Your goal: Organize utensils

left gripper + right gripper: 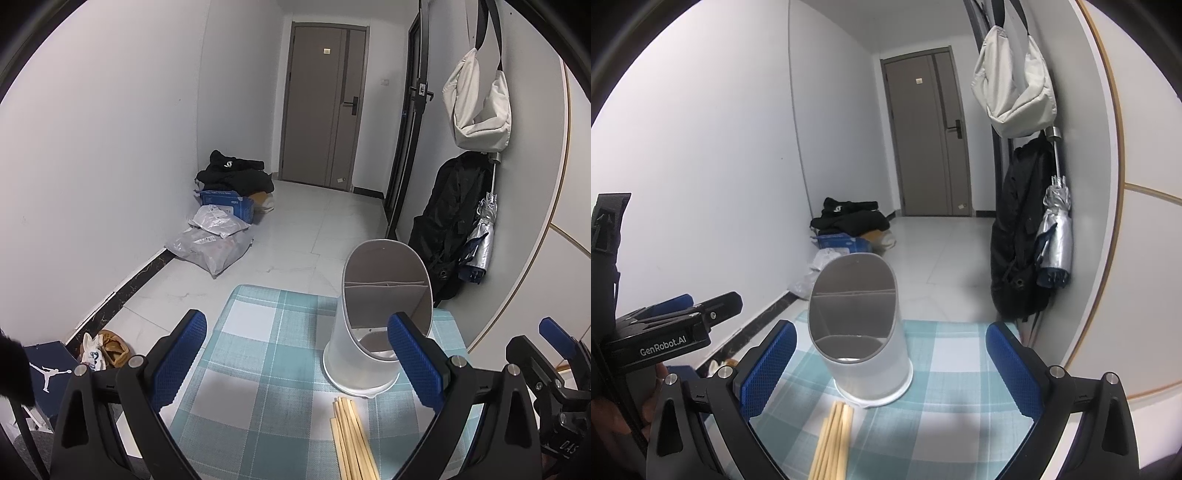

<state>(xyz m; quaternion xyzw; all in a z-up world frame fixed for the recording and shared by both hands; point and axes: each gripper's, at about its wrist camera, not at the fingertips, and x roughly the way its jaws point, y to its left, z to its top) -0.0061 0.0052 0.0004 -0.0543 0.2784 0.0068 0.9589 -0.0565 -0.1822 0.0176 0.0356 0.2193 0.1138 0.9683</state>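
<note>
Left view, step: Since the bundle of pale wooden chopsticks (352,439) lies flat on the blue and white checked tabletop (258,332) and none stands in the white plastic holder with the slanted grey mouth (373,317), I think the job is only at the start.
Left view, left tool (295,362): its blue padded fingers (181,354) are wide apart and hold nothing; it hangs over the cloth, pointing forward and a little down.
Left view, place: the sticks lie just in front of the holder, near the right finger.
Right view, right tool (890,365): its fingers are also wide apart and hold nothing.
Right view, pose: it hangs above the near ends of the chopsticks (831,443), aimed at the holder (860,332).
Right view, other tool: the left tool (679,321) shows at the left edge.
Next move: I think one tool must dip down, close on the sticks, lift them and tip them upright into the holder.
</note>
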